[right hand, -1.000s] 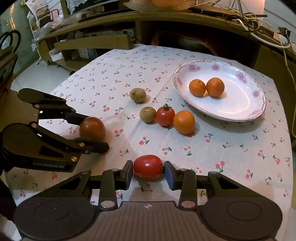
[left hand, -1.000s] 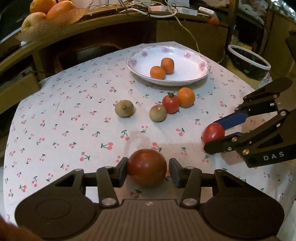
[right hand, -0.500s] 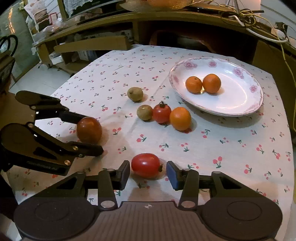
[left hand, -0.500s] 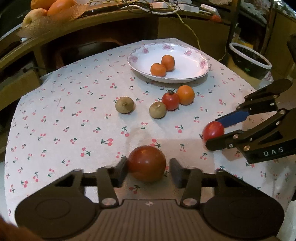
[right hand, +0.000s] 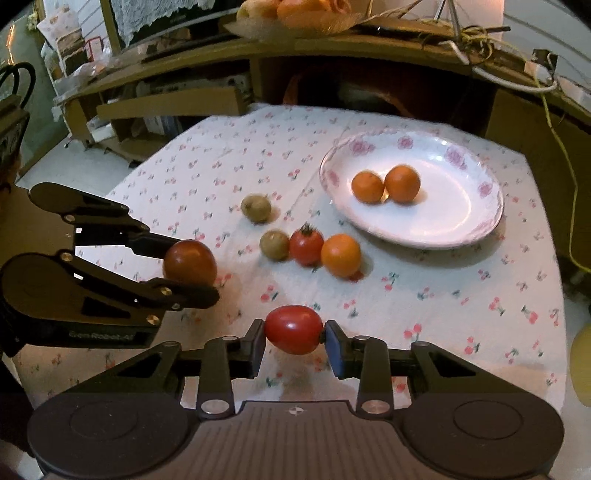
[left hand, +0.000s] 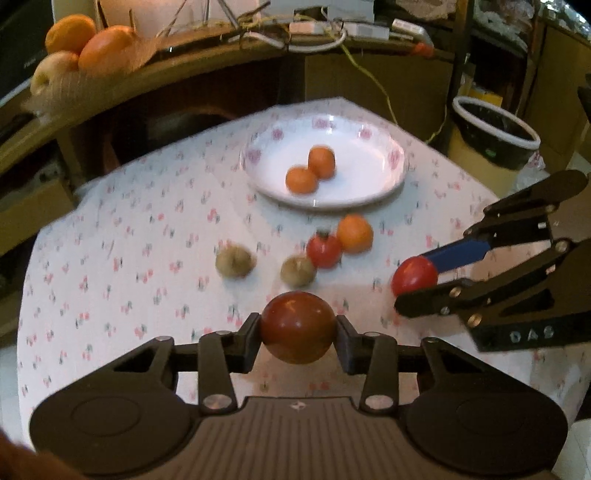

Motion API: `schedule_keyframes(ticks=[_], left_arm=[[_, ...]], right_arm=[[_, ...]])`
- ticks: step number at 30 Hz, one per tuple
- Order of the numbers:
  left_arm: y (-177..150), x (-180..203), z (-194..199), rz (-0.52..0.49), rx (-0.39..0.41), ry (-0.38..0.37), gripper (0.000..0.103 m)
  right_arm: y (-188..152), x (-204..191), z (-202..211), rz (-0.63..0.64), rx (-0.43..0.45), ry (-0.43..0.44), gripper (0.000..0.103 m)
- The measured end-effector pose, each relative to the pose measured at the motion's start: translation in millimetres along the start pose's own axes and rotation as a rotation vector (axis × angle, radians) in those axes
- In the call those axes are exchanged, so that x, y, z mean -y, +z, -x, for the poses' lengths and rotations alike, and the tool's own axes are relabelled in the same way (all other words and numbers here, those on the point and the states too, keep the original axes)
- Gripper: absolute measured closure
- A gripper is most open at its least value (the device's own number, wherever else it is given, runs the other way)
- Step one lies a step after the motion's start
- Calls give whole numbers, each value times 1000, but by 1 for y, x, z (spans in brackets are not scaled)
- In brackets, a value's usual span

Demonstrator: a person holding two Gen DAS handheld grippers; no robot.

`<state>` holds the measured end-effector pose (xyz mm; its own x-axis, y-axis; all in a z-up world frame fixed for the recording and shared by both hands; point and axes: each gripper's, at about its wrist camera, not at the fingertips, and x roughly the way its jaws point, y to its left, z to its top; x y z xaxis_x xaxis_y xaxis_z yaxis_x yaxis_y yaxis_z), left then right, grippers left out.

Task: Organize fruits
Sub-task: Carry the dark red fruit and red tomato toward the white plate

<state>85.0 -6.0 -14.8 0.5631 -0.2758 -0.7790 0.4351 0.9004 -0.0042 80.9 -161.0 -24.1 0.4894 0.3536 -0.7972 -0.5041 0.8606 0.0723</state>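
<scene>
My left gripper (left hand: 298, 328) is shut on a dark red round fruit (left hand: 298, 326) and holds it above the cherry-print cloth; both also show in the right wrist view, the fruit (right hand: 190, 263) at left. My right gripper (right hand: 294, 332) is shut on a bright red tomato (right hand: 293, 329), lifted off the cloth; the tomato shows in the left wrist view (left hand: 413, 275). A white flowered plate (right hand: 476, 221) holds two oranges (right hand: 386, 184). On the cloth lie two kiwis (right hand: 255, 208) (right hand: 274, 244), a stemmed tomato (right hand: 306, 246) and an orange (right hand: 340, 255).
A wooden shelf behind the table carries a basket of fruit (left hand: 81, 48) and cables (left hand: 314, 35). A white-rimmed bin (left hand: 495, 133) stands on the floor right of the table. The table edge is near both grippers.
Both grippers have closed on their fruits and lifted them off the cloth, moving forward toward the plate. Half a second ago both fruits sat on the cloth between open fingers.
</scene>
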Motion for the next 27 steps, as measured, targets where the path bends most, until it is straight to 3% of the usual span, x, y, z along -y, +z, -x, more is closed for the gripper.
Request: schedule_keyframes(ticks=[15, 27], left_arm=[[67, 6, -23, -11, 76, 35, 57], [99, -6, -66, 3, 77, 56, 57]], right_arm=[[42, 39, 11, -83, 109, -69, 67], [65, 75, -14, -142, 99, -125, 67]])
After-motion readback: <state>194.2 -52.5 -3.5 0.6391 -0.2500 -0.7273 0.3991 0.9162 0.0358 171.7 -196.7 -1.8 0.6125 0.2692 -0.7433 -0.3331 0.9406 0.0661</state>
